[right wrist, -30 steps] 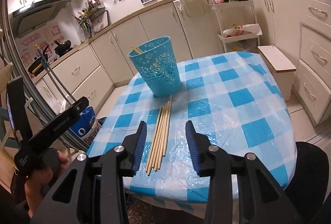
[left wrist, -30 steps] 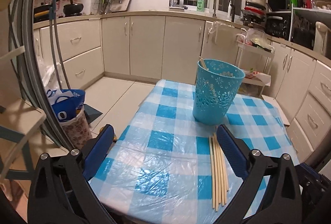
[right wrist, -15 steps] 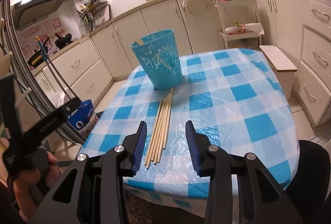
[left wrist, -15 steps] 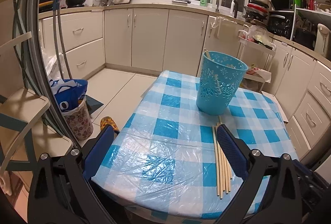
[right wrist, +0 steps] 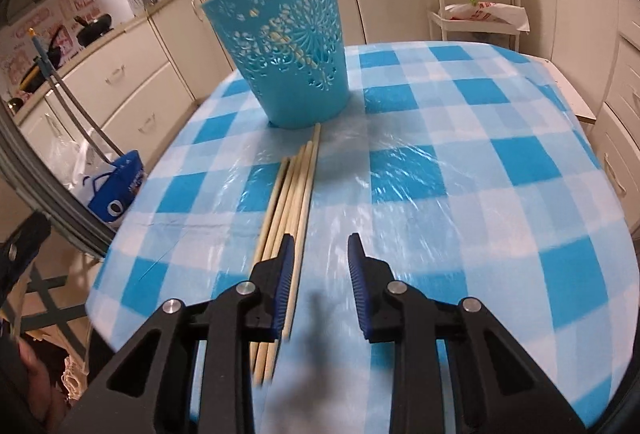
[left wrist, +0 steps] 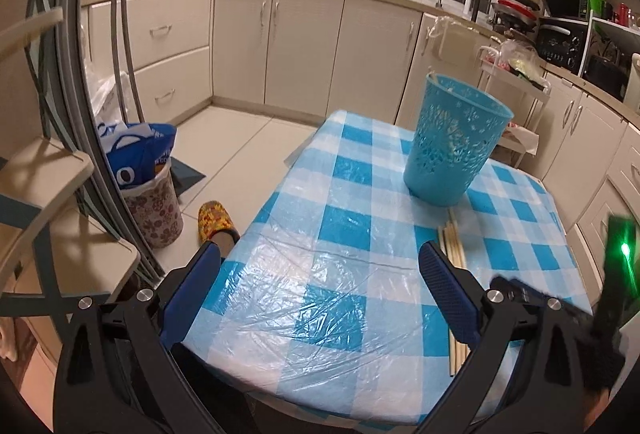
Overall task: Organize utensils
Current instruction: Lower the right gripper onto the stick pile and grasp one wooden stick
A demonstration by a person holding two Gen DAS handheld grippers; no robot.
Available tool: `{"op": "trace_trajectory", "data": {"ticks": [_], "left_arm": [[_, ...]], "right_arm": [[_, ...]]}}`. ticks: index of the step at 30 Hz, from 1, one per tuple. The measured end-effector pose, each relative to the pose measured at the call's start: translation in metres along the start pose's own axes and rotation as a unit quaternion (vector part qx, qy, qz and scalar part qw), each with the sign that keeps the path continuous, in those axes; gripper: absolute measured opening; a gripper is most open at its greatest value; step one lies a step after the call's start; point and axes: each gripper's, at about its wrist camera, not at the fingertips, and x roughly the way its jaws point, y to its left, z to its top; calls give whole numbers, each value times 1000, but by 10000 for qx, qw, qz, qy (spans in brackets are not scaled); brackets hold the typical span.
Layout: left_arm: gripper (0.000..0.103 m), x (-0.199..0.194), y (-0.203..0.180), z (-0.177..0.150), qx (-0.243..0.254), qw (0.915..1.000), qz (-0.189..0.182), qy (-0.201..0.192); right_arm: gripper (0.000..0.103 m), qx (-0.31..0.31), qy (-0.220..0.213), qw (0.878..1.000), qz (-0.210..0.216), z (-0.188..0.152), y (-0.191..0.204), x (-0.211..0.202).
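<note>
Chopsticks (right wrist: pixel 294 193), a loose bundle, lay on the table (right wrist: pixel 500 161) near its front edge, far tips just short of the perforated blue holder (right wrist: pixel 288 57) standing toward the back edge, presumably their destination. The right gripper (right wrist: pixel 318 254) hung low over the bundle's right side; its fingers were closing, nothing yet clamped. The left gripper (left wrist: pixel 320 286) hovered spread wide and empty at the front left corner, probably waiting.

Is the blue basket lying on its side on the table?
No, the basket stands upright on the table, open end up, with the chopsticks lying flat just in front of it.
</note>
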Motion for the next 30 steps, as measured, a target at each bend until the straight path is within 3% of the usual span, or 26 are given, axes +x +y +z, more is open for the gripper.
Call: {"op": "trace_trajectory", "data": {"ticks": [4, 11, 17, 26, 30], "left_arm": [[95, 11, 1, -2, -32, 9999, -5, 101], [95, 28, 2, -6, -99, 9995, -12, 296], [95, 33, 1, -7, -116, 9993, -24, 358], [95, 32, -3, -7, -30, 9993, -79, 361], [95, 36, -18, -4, 266, 9987, -180, 388]], "right_arm": [[28, -157, 125, 9997, -152, 20, 6, 22], [28, -289, 206, 9994, 50, 36, 16, 40], [11, -433, 433, 9981, 7, 33, 19, 52], [6, -164, 405, 9988, 219, 30, 2, 40], [6, -61, 373, 9991, 193, 28, -9, 33]]}}
